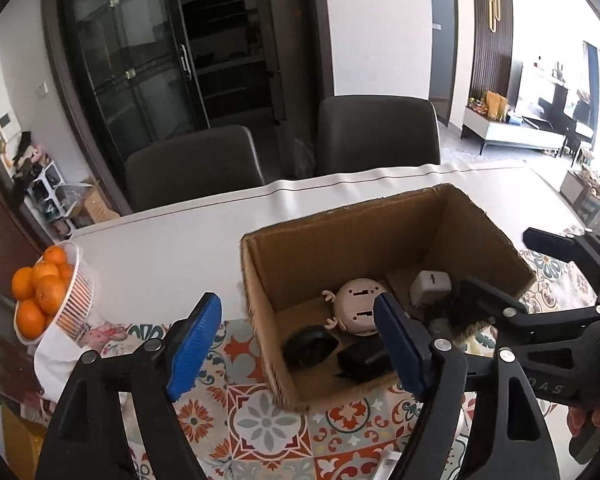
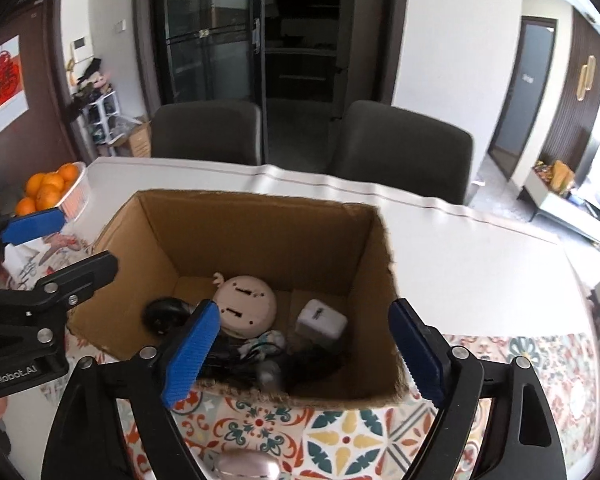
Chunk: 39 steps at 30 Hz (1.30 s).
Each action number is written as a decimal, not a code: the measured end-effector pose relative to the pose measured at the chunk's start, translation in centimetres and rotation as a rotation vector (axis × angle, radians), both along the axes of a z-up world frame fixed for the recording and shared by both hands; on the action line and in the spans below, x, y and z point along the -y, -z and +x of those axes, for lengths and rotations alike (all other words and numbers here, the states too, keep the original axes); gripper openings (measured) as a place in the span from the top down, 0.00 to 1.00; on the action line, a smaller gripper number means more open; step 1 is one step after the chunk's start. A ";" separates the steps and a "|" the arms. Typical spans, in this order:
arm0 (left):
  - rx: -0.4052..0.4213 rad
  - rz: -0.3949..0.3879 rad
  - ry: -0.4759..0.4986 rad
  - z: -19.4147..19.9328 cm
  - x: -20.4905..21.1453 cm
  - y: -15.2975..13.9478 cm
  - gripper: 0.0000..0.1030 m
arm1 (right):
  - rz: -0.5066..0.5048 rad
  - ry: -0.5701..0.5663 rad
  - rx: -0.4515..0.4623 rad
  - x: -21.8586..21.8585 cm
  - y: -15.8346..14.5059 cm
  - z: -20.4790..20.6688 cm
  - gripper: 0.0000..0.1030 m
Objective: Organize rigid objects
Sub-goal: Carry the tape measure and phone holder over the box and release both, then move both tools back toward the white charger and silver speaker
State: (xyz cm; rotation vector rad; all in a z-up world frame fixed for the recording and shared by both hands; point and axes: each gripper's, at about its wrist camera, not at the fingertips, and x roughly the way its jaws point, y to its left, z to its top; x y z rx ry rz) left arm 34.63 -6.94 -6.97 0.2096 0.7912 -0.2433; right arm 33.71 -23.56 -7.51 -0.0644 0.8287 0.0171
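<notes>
An open cardboard box (image 1: 324, 216) (image 2: 260, 216) stands on the patterned tablecloth. Inside lie a round beige toy (image 1: 358, 306) (image 2: 245, 305), a white cube charger (image 1: 430, 286) (image 2: 321, 320), a black mouse (image 1: 309, 346) (image 2: 165, 314), a black block (image 1: 364, 358) and a dark hairbrush (image 1: 456, 312). My left gripper (image 1: 300, 344) is open and empty over the box's near left corner. My right gripper (image 2: 304, 352) is open and empty over the box's near rim. A pink rounded object (image 2: 246, 466) lies on the cloth below the right gripper.
A white basket of oranges (image 1: 44, 292) (image 2: 56, 190) sits at the table's left edge on white cloth. Two dark chairs (image 1: 196, 168) (image 2: 400, 152) stand behind the white table (image 1: 160, 240). The right gripper's body (image 1: 560, 320) reaches in from the right.
</notes>
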 end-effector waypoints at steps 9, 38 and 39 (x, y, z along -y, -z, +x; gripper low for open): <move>0.042 -0.005 0.004 -3.8 -0.9 -0.9 0.20 | -0.088 0.082 0.083 -0.5 -2.4 -4.8 0.15; -0.026 -0.057 0.146 -13.9 -1.1 5.0 0.21 | 0.032 0.183 0.039 -0.8 2.1 -17.7 0.15; -0.030 -0.053 0.150 -14.1 -1.0 5.4 0.21 | 0.036 0.185 0.029 -0.8 2.5 -17.8 0.15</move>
